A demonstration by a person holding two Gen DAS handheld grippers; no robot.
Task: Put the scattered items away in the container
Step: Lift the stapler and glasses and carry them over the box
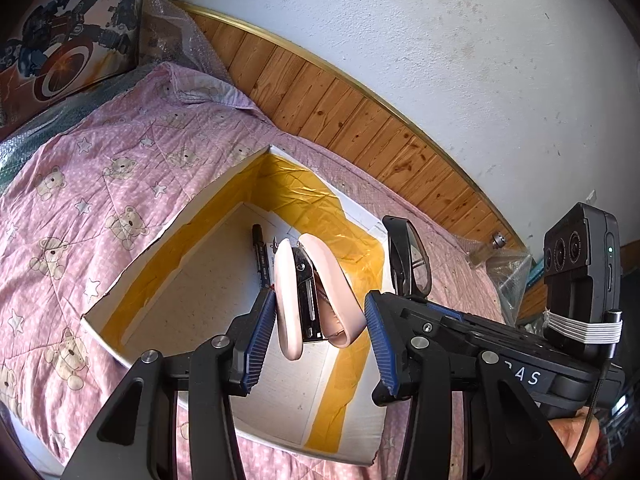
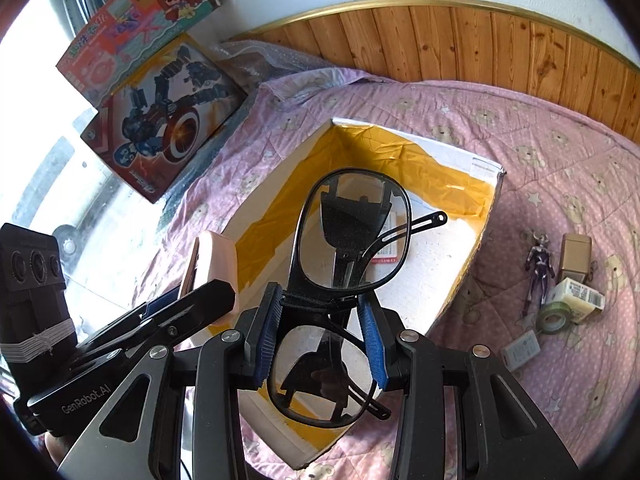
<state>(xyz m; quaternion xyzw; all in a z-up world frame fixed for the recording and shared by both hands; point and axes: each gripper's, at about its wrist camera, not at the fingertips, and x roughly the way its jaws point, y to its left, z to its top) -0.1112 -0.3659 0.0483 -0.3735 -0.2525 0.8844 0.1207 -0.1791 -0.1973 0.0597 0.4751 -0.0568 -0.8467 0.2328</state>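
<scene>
A white cardboard box lined with yellow tape lies open on a pink bear-print quilt. My left gripper hangs over the box, shut on a pink stapler that is splayed open in a V. In the right wrist view my right gripper is shut on the bridge of black-framed glasses, held above the same box. The stapler shows just to their left. A black pen and a red-and-white card lie in the box.
On the quilt right of the box lie a small figurine, a tan box, a tape roll, a white carton and a pale flat pack. Toy boxes and bubble wrap lean at the back left. A wood-panelled wall runs behind.
</scene>
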